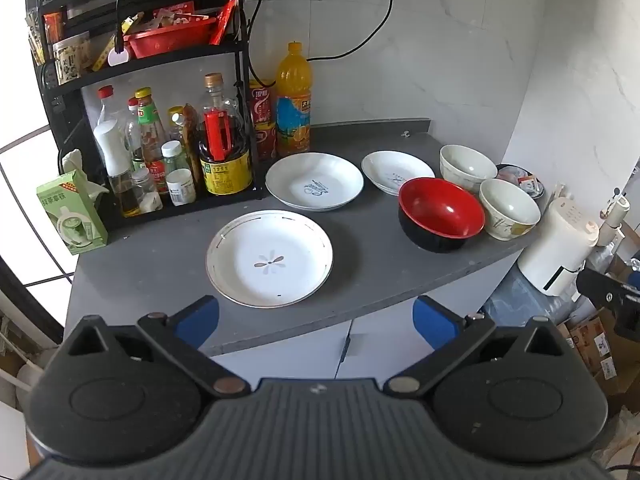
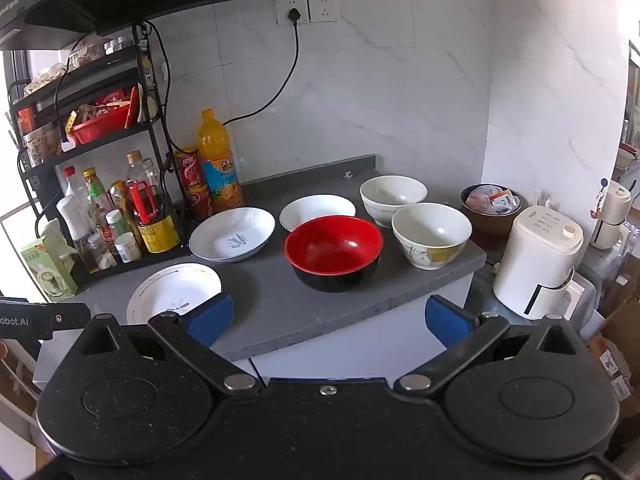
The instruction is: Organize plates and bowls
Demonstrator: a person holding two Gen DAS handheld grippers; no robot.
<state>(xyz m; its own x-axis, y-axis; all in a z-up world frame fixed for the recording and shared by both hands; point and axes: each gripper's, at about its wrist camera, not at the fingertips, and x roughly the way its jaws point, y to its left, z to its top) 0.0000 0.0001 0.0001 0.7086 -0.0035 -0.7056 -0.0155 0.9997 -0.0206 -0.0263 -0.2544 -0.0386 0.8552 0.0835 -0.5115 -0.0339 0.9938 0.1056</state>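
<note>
A small kitchen corner with white marble-look walls holds a grey surface (image 1: 160,264) in front of a plugged-in wall socket (image 2: 294,10). At its far left stands a black rack (image 1: 240,80) crowded with sauce bottles, with a red basket (image 1: 168,38) on its upper shelf; just right of the rack are a red can (image 1: 262,120) and an orange juice bottle (image 1: 294,100). A green carton (image 1: 70,216) sits at the left edge. Three white plates lie apart on the surface: the flower plate (image 1: 270,258) nearest, the middle plate (image 1: 314,186) beyond it by the juice bottle, and the far plate (image 1: 396,172) to the right of that. The red bowl (image 1: 440,214) sits right of the plates, its rim overlapping the far plate's near edge in view, with the far white bowl (image 1: 466,168) behind it and the near white bowl (image 1: 508,208) just beside it at the right end. Off the right edge, lower down, are a brown bowl (image 2: 490,208) of packets and a white appliance (image 2: 536,264). The left gripper (image 1: 316,316) hovers near the front edge before the flower plate, jaws spread wide with nothing between them. The right gripper (image 2: 328,316) hovers before the red bowl, likewise spread wide and holding nothing.
</note>
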